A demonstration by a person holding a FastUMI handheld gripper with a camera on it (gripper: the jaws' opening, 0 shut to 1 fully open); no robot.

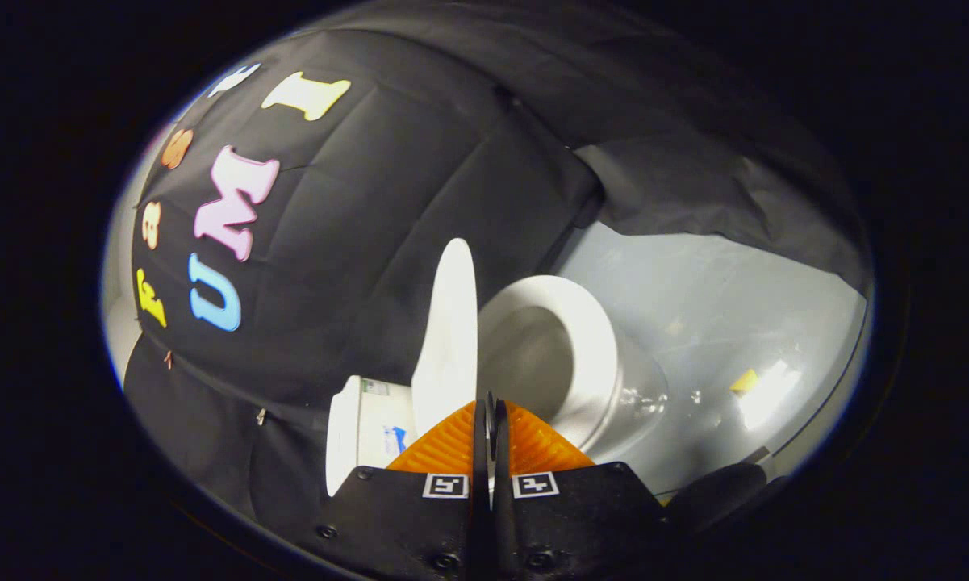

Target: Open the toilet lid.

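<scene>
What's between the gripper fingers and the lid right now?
Nothing: in the gripper view the shut gripper sits right at the raised lid edge, seat beside.

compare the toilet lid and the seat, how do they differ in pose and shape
The lid is raised, edge-on just beyond the tongs; the seat is down on the bowl, apart from the lid. The lid looks like a solid thin panel; the seat is a ring with an open middle. The shut tongs are close to the lid's edge; the seat is further off. Both are white.
</scene>
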